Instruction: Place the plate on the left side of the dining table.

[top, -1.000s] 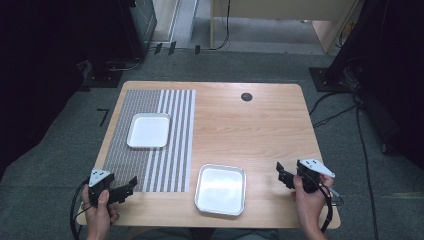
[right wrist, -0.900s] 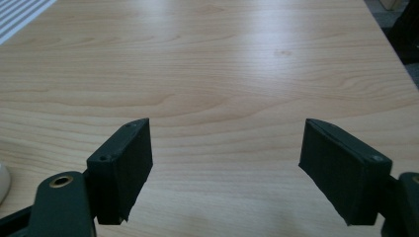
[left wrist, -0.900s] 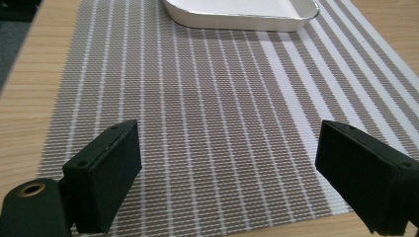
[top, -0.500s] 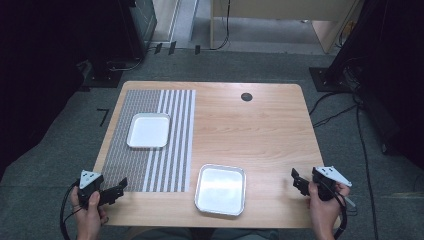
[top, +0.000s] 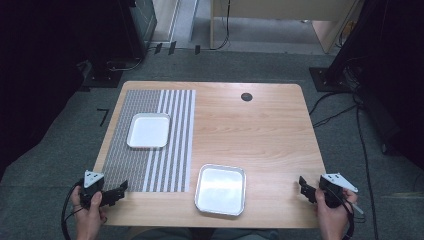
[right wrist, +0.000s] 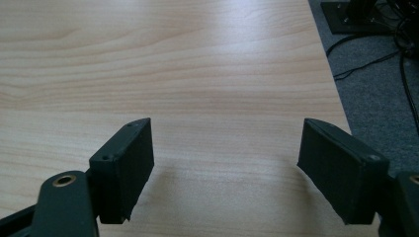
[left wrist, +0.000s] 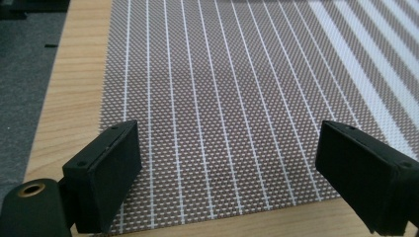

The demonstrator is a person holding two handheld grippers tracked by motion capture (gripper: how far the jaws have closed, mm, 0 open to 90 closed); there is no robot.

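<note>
Trays lie untouched in the high view: metal tray (top: 221,189) at near centre, white tray (top: 148,130) far-left on the striped mat (top: 150,170).

Left gripper view: left gripper (left wrist: 227,170) gapes empty over the mat's near edge; a low sweep could snag it.

Right gripper view: right gripper (right wrist: 225,165), wide open and empty, hangs over bare table (right wrist: 197,64) near its right edge.

Two trays (top: 148,131) (top: 221,188), one striped placemat (top: 150,165), two hand-held grippers (top: 120,188) (top: 303,184)

**Lighting and picture quality**

Illumination: even, overhead; counter (top: 260,135) bright, surrounding room dark to near-black at both sides. Glare: soft sheen on metal tray (top: 221,189); pale wash across far wood in right gripper view. Shadows: faint, soft-edged, beneath the jaws. Focus: high view slightly soft; striped mat (left wrist: 237,98) crisp in front, blurring towards the far edge.
</note>
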